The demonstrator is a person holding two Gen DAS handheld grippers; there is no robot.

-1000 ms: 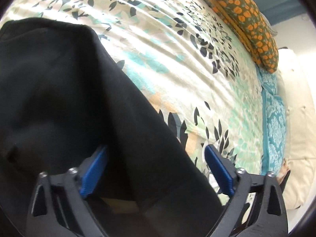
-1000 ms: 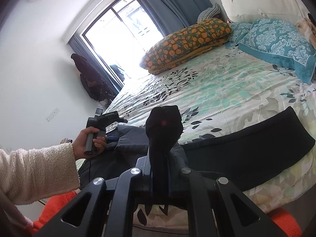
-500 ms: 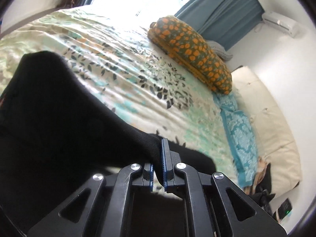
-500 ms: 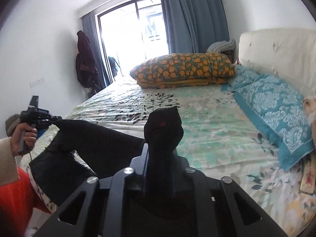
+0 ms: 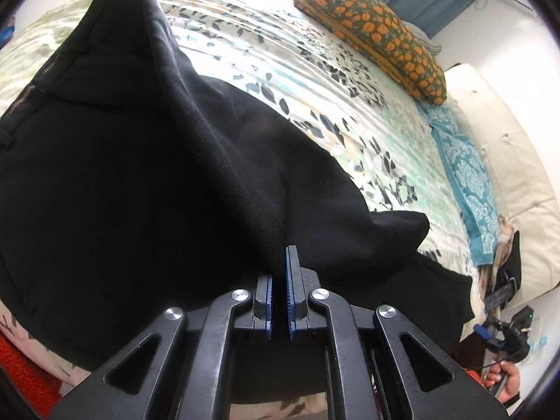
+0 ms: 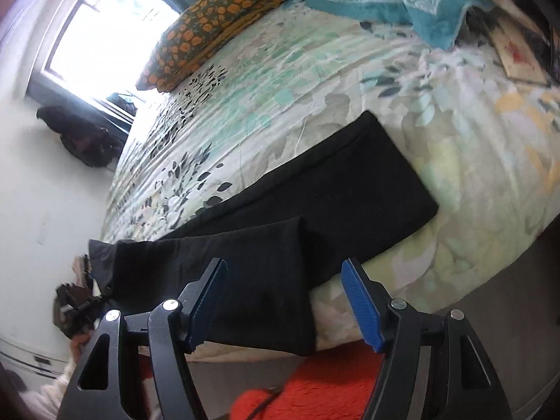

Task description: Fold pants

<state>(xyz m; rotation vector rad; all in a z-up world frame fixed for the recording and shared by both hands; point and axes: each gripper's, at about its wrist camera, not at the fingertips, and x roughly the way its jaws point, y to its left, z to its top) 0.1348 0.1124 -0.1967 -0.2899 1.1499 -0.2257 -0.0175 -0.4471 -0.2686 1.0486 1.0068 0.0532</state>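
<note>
Black pants (image 5: 140,182) lie on a floral bedsheet (image 5: 315,80). In the left wrist view my left gripper (image 5: 279,280) is shut on a fold of the pants' cloth and lifts it into a ridge. In the right wrist view the pants (image 6: 315,189) lie along the bed's near edge, with one leg end (image 6: 259,280) lying over the other and hanging off the edge. My right gripper (image 6: 283,301) is open and empty, its blue pads on either side of that hanging leg end.
An orange-patterned pillow (image 5: 371,31) and a teal pillow (image 5: 465,175) lie at the head of the bed by a cream headboard (image 5: 507,175). An orange rug (image 6: 315,388) lies on the floor below the bed edge. A bright window (image 6: 105,24) stands beyond.
My right gripper has let go of the pant leg and opened; the leg now lies on the bed. My left gripper closed on the cloth a half second earlier and stays shut.
</note>
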